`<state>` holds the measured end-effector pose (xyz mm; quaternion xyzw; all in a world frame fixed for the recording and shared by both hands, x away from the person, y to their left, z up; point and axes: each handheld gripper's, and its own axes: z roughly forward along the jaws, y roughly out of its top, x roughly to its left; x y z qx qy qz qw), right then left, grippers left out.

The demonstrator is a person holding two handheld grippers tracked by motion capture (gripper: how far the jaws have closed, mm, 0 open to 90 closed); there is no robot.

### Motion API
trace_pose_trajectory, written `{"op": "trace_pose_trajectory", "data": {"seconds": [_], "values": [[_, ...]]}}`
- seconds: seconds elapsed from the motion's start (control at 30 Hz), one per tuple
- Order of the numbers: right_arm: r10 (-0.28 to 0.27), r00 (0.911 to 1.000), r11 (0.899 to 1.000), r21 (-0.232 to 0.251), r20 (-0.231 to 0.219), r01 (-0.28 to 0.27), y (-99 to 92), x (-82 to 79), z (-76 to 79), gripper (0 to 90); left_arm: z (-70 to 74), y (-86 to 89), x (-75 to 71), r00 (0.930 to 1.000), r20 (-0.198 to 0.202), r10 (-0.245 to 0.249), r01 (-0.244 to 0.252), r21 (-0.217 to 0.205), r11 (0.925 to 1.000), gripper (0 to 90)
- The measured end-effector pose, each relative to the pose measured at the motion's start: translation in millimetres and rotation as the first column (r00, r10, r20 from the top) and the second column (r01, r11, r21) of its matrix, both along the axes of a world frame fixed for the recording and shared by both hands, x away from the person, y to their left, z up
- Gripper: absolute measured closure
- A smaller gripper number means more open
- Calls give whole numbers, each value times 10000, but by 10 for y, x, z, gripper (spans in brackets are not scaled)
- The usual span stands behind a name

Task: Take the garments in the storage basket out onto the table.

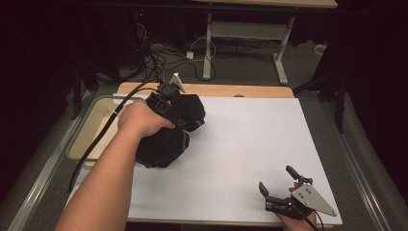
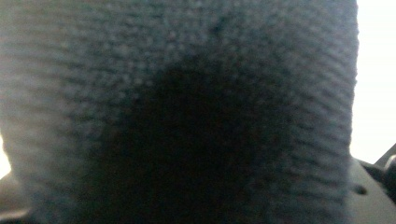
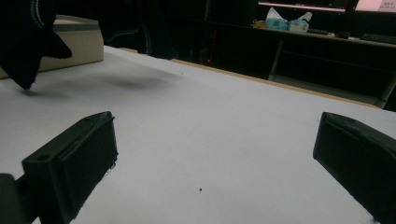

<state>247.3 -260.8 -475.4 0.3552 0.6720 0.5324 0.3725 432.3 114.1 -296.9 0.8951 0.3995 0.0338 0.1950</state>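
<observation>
**Setting the dark cloth down clean**

My left gripper (image 1: pixel 179 103) has the dark knit cloth (image 1: pixel 163 144) bunched up between its fingers, pinching a fat fold of it. In the left gripper view the weave sits right up against the lens, so I can't see the fingertips themselves. The cloth hangs over the left part of the white bench (image 1: pixel 250 144), just beside the beige bin (image 1: pixel 96 120), w/ its lower point near or touching the sheet; can't tell which.

My right gripper (image 3: pixel 212 163) rests at the near right corner, fingers spread wide, nothing between them, well apart from the cloth.

How I'd do this well, imo:
- Go down slow, let the low end land first so the rest drapes instead of clumping.
- Keep clear of the bin edge; a corner could snag there.
- Don't let go till the weight's on the bench.
- Bring the right in to pin or pull a corner if it needs flattening.
</observation>
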Motion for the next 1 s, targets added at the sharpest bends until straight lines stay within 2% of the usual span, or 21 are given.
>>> {"op": "trace_pose_trajectory", "data": {"seconds": [0.03,0.07,0.1,0.17,0.2,0.23,0.27,0.5,0.7,0.77,0.8,0.87,1.0], "values": [[-4,10000,10000,-7,-9,4,0,2,-2,1,-24,-17,-8,10000,64,-62,63,-209,9998,535],[-8,10000,10000,-40,-30,7,3,4,-5,1,-71,-53,-28,9996,217,-200,214,-627,9978,534],[-8,10000,10000,-40,-30,7,3,4,-5,1,-71,-53,-28,9996,217,-200,214,-627,9978,534],[3,10000,10000,-60,-16,-3,7,1,-5,1,-127,-93,-45,9987,375,-344,383,-1072,9935,534],[25,10000,10000,-58,33,-24,8,-2,-2,2,-186,-135,-65,9970,667,-405,497,-1416,9887,534],[25,10000,10000,-58,33,-24,8,-2,-2,2,-186,-135,-65,9970,667,-405,497,-1416,9887,533],[7,10000,10000,-60,32,-7,6,-5,0,2,-245,-172,-81,9942,994,-423,583,-1634,9848,533],[28,10000,10000,-70,37,-28,4,-2,-3,2,-441,-226,-89,9927,1149,-362,592,-2041,9772,533],[13,10000,10000,-54,13,-13,3,-2,-4,2,-629,-177,-99,9892,1433,296,107,-2730,9619,534],[14,10000,10000,-59,16,-14,5,-3,-4,1,-707,-142,-109,9848,1650,550,-29,-3006,9538,533],[14,10000,10000,-59,16,-14,5,-3,-4,1,-707,-142,-109,9848,1650,550,-29,-3006,9538,533],[2,10000,10000,-72,-5,-2,6,-1,-7,2,-752,-120,-119,9816,1798,648,-36,-3216,9469,533],[6,10000,10000,-77,-11,-6,6,2,-12,2,-848,-114,-154,9727,2285,402,388,-3311,9428,526]]}}
